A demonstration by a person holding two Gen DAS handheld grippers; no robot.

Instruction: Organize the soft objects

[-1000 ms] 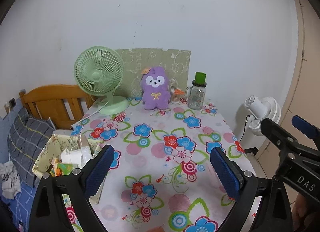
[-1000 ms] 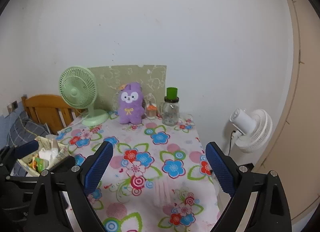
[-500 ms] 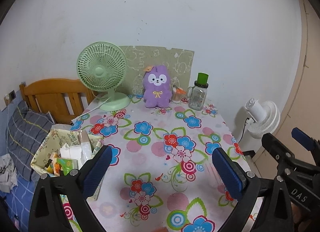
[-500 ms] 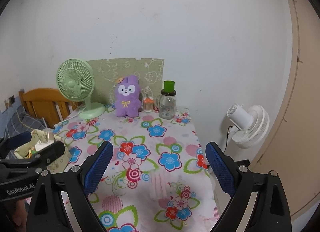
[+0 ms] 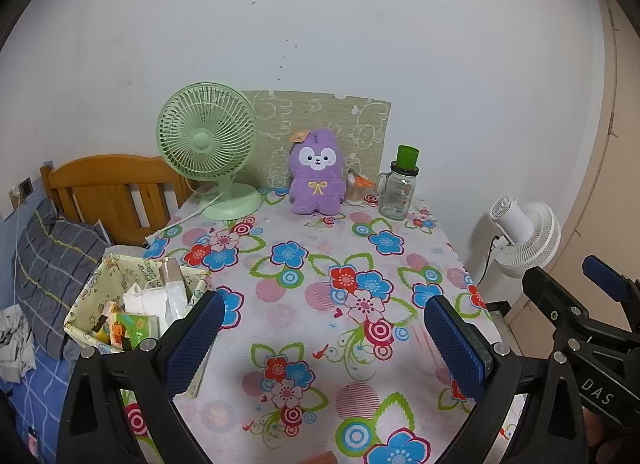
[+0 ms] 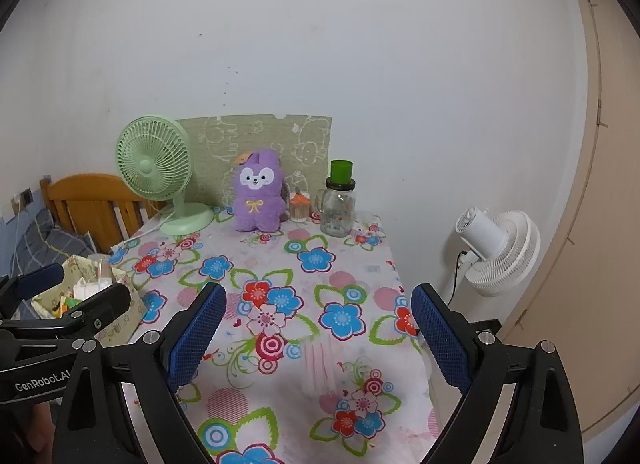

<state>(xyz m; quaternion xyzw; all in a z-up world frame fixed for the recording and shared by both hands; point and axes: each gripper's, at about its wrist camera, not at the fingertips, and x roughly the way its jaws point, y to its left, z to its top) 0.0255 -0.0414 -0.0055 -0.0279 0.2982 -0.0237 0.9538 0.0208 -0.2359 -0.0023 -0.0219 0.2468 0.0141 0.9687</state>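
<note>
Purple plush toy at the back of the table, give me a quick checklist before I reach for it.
1. Left gripper open and empty: ok.
2. Right gripper open and empty: ok.
3. Purple plush toy upright, in clear view: ok.
4. Path across the floral tablecloth free of obstacles: ok.
5. Space beside the toy: not ok, a small orange-topped jar sits close on one side, with the glass jar past it.
6. Room in the fabric basket: cannot tell, already holds packets.
</note>
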